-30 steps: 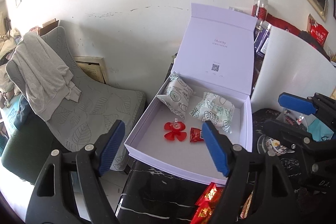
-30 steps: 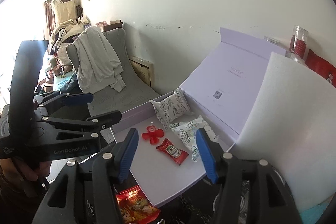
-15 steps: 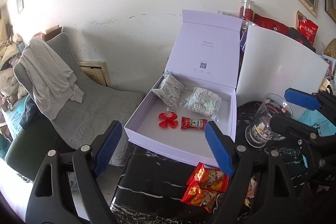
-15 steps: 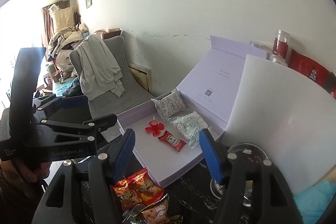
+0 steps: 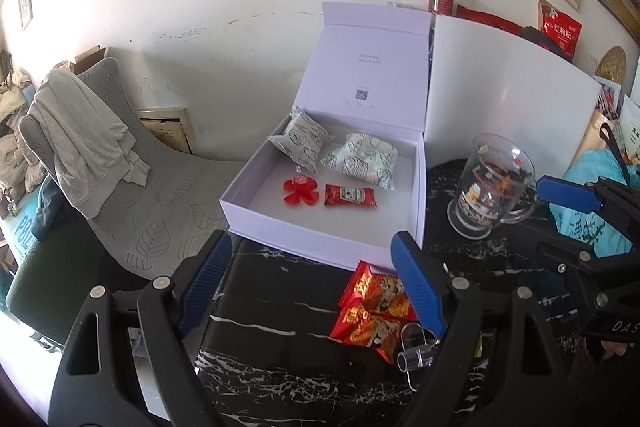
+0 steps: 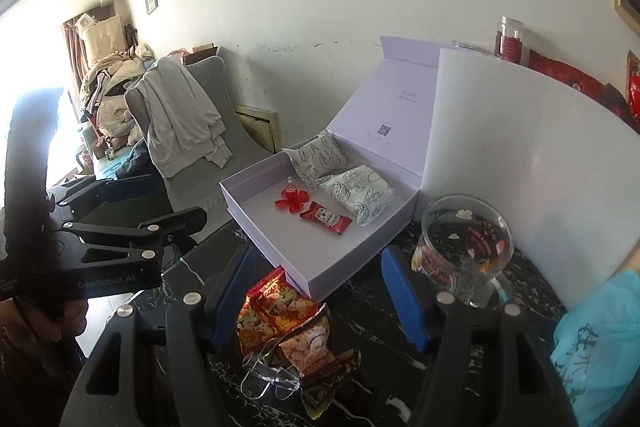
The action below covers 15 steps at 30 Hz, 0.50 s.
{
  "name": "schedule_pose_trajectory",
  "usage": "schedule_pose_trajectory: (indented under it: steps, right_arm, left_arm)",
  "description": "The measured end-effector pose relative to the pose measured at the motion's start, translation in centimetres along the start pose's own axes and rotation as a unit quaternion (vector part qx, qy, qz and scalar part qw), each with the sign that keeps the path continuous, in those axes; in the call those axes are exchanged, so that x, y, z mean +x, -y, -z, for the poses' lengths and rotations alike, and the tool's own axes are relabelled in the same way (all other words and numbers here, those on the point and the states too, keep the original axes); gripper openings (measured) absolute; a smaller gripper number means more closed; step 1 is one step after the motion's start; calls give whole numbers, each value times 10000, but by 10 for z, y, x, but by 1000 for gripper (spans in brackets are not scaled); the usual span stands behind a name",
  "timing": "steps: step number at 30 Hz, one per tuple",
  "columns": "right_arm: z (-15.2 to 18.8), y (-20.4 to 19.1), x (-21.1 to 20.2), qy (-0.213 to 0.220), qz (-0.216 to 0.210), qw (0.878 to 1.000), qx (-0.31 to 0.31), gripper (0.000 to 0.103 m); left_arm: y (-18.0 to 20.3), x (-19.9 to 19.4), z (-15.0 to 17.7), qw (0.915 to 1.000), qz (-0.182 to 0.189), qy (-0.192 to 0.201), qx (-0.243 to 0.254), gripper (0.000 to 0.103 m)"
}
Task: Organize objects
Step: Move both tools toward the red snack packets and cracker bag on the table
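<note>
The printed text and QR code inside the box lid point(image 5: 370, 67) are too small to read. The right gripper's blue finger hides part of the red snack packets point(image 5: 376, 307) in the left wrist view, and the clear plastic piece point(image 5: 416, 347) beside them is too indistinct to name. The teal bag point(image 6: 592, 343) is cut off by the frame edge. The hand point(image 6: 48, 319) holding the left gripper is dark and mostly out of frame
</note>
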State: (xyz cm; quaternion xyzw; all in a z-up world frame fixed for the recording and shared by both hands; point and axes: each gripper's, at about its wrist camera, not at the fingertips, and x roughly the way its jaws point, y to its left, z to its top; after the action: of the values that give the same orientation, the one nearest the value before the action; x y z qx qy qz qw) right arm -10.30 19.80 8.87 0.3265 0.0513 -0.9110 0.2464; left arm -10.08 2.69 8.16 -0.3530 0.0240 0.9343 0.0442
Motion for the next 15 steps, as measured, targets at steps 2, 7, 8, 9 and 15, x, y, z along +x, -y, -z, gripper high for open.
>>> schedule_pose_trajectory:
  steps: [2, 7, 8, 9, 15]
  right_arm:
    - [7, 0, 0, -43, 11, 10000, 35, 67]
    - [24, 0, 2, -151, 40, 9997, 177, 67]
    - [26, 1, 3, -173, 42, 9997, 192, 67]
    - [29, 0, 3, -196, 56, 9996, 211, 67]
    - [46, 1, 10, -311, 47, 9991, 271, 67]
  left_arm:
    - [3, 2, 6, 10000, 41, -54, 36, 81]
    - [7, 7, 19, 9998, 103, -176, 84, 81]
    - [8, 9, 22, 9997, 112, -207, 95, 81]
    - [8, 10, 24, 9996, 115, -228, 100, 81]
    - [13, 22, 40, 9989, 179, -423, 128, 81]
